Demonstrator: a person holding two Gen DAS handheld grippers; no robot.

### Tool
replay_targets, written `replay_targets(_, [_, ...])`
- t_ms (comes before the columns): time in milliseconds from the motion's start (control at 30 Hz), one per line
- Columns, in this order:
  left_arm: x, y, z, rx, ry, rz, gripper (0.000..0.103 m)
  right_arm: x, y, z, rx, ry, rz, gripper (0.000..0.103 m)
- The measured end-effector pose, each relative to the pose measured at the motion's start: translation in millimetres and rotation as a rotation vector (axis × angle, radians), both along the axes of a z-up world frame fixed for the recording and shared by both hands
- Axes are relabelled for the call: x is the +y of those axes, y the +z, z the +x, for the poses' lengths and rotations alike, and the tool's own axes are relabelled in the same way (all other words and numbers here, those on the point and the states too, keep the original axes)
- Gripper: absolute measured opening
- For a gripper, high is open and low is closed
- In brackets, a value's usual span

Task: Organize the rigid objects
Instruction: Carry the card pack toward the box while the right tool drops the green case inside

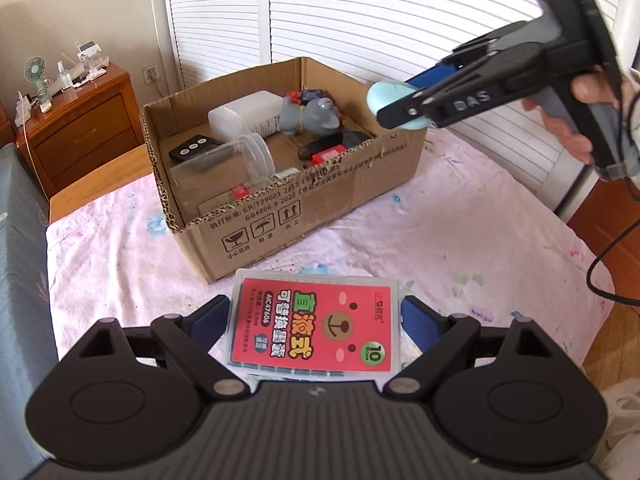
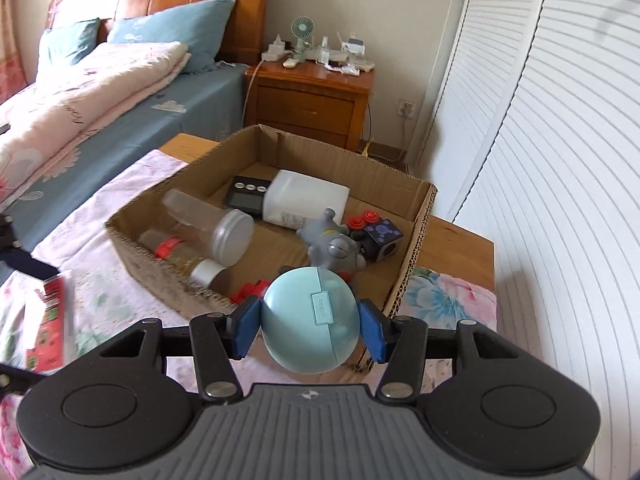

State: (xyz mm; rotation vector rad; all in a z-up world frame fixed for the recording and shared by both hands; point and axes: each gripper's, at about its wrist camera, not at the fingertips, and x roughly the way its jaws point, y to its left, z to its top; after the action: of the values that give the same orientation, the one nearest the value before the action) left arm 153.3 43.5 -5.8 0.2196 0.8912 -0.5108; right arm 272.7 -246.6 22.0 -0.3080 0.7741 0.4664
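Note:
My left gripper (image 1: 314, 322) is shut on a clear flat plastic case with a red label (image 1: 316, 326), held above the pink sheet just in front of the cardboard box (image 1: 320, 204). My right gripper (image 2: 311, 322) is shut on a light blue egg-shaped earbud case (image 2: 310, 318), held above the near right corner of the box (image 2: 416, 248). In the left wrist view the right gripper (image 1: 400, 110) hovers with the blue case (image 1: 386, 94) over the box's right rim. The box holds a white bottle (image 2: 306, 200), a grey toy (image 2: 334, 246), clear jars, a black remote and small items.
The box sits on a table covered by a pink floral sheet (image 1: 460, 248). A wooden nightstand (image 2: 310, 96) with a small fan stands behind. A bed (image 2: 120, 92) lies to the left. White louvred doors (image 2: 560, 160) run along the right. A black cable (image 1: 600, 272) hangs at the right.

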Motion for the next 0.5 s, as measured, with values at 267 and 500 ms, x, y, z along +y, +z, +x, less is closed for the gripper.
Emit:
replay_targets(267, [-2, 4, 5, -0.006, 0.009, 0.016, 0.091, 2, -9, 14, 0.005, -0.027, 0.038, 0.088])
replay_targets(500, [-6, 15, 15, -0.031, 0.008, 0.019, 0.091, 2, -3, 1, -0.02, -0.06, 0.044, 0.103])
